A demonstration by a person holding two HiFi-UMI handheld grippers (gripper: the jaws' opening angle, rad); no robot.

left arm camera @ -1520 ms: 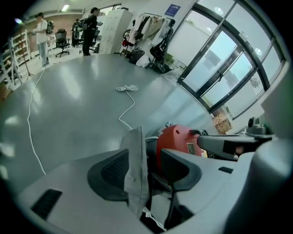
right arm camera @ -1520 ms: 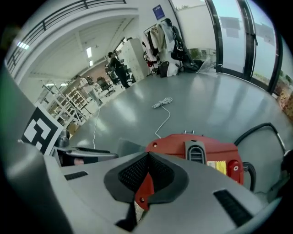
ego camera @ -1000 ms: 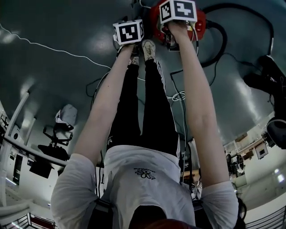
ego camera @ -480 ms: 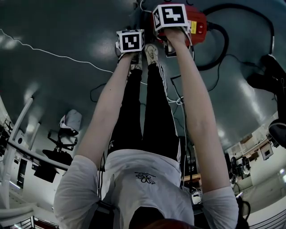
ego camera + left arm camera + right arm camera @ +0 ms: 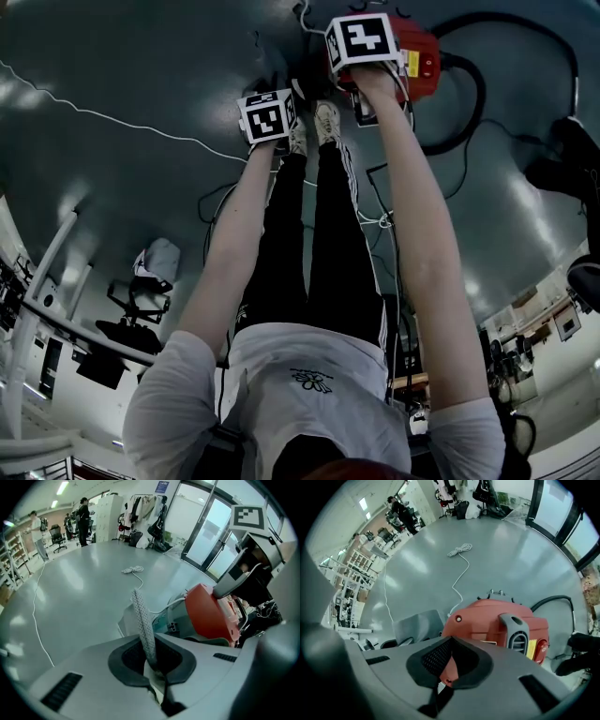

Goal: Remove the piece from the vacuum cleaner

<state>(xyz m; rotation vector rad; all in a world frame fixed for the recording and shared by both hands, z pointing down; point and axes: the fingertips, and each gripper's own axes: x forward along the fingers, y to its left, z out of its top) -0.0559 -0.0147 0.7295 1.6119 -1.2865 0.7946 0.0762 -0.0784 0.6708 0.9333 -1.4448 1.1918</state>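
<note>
Vacuum piece, thin white speckled mesh strip: pinched tight in left hand-held gripper, poking up over grey floor, just left of red plastic vacuum cleaner. Right hand-held gripper clamped onto that casing's near edge.

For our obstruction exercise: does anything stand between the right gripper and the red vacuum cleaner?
Nothing visible does: the right gripper is shut on a red edge of the vacuum cleaner itself. The left gripper, shut on a perforated strip, is off to one side.
</note>
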